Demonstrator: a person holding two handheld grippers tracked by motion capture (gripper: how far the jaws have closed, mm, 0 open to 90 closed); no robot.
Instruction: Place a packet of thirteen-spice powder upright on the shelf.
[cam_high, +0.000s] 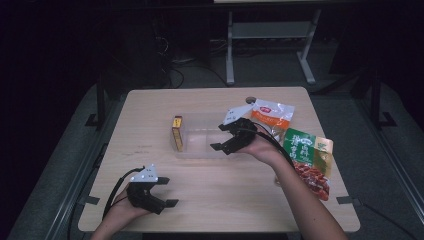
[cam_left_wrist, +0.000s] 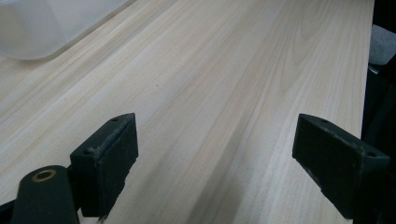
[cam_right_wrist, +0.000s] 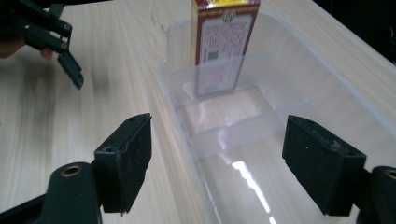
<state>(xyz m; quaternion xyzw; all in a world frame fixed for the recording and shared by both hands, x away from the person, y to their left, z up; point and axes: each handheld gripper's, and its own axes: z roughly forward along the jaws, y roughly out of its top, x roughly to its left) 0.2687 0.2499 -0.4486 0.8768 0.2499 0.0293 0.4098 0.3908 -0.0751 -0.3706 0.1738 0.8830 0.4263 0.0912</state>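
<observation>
Two grippers are at work over one wooden table (cam_high: 150, 120). One clear plastic container (cam_high: 200, 137) with inner dividers lies nearest the right gripper (cam_high: 223, 137), which hangs over its right end with both black fingers spread wide and nothing between them. In the right gripper view the container's near wall and one divider lie straight ahead between the two fingers (cam_right_wrist: 126, 161), below them and apart from the pads; the container's long wall runs past the inner side of the view's left finger, and the view's right finger stands over the tray's interior.

One yellow and red box (cam_high: 177, 133) stands upright in the compartment at the far end of the container from the right gripper, well ahead of the fingertips and roughly centred between them in the right gripper view.

The left gripper (cam_high: 169, 191) sits near the front edge of the table, well apart from the container; its fingers are also wide apart, with bare wood between them. In the left gripper view a corner of the container (cam_left_wrist: 32, 28) shows far ahead, beyond the view's left finger.

Two food pouches lie behind the right hand: one orange and white pouch (cam_high: 272, 115), one green pouch (cam_high: 310, 152).
</observation>
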